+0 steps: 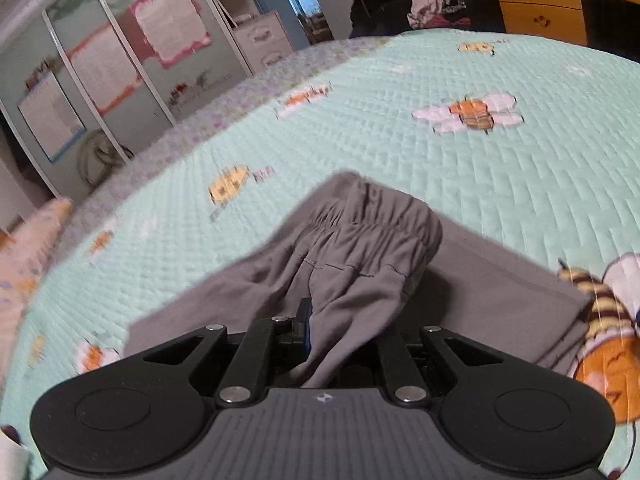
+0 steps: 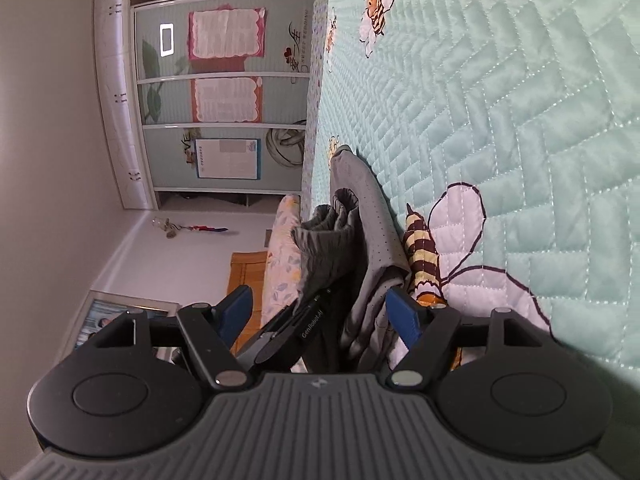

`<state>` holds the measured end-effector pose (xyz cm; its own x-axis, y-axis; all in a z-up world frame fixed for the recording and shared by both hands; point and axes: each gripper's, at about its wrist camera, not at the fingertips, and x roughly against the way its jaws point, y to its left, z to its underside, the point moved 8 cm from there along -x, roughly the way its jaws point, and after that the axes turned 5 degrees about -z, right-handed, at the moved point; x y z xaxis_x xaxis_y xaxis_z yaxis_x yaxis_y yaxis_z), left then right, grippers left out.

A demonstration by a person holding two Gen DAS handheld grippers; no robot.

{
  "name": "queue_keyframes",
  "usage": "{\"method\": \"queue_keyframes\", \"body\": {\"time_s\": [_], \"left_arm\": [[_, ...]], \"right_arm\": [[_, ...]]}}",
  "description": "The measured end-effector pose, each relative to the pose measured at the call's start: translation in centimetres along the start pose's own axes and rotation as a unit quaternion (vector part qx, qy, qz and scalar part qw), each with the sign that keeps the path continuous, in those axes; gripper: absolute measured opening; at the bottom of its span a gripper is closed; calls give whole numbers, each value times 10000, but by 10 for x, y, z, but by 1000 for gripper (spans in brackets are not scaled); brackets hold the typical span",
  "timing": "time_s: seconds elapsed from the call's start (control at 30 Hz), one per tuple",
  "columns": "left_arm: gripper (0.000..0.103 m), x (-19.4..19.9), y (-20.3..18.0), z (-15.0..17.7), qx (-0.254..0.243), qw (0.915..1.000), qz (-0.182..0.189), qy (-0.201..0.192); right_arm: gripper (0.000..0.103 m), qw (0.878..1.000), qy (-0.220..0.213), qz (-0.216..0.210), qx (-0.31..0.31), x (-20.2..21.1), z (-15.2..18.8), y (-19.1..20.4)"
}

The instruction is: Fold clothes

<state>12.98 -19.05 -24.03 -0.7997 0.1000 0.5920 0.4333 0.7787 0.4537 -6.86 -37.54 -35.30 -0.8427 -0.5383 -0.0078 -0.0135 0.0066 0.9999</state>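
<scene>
Left gripper (image 1: pixel 320 336) clamps grey shorts (image 1: pixel 360 248) over bee quilt (image 1: pixel 440 80); right gripper (image 2: pixel 320 312) gapes.

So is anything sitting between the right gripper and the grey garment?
Nothing visible. The right gripper is open with the grey garment hanging between its fingers; the left gripper, already clamping the same cloth, is alongside.

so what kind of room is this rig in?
Most likely a home bedroom: a quilted bee-print bedspread under the grey garment, a sliding-door wardrobe, and a wooden drawer unit.
</scene>
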Motion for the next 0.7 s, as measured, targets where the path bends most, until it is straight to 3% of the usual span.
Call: {"method": "queue_keyframes", "body": {"time_s": [0.43,0.53,0.6,0.7], "left_arm": [[14,5,-42,-13,-597,9975,-189,-328],[27,-9,-52,3,-901,9958,-169,44],[31,-8,-53,5,-950,9950,-318,-13],[70,-1,-49,-1,-845,9952,-493,-23]], "right_arm": [[78,9995,-175,-155,-209,16,-2,-4],[78,9992,-202,-181,-288,15,-1,-5],[78,9992,-201,-196,-296,15,0,-5],[80,9992,-214,-202,-254,11,-4,0]]}}
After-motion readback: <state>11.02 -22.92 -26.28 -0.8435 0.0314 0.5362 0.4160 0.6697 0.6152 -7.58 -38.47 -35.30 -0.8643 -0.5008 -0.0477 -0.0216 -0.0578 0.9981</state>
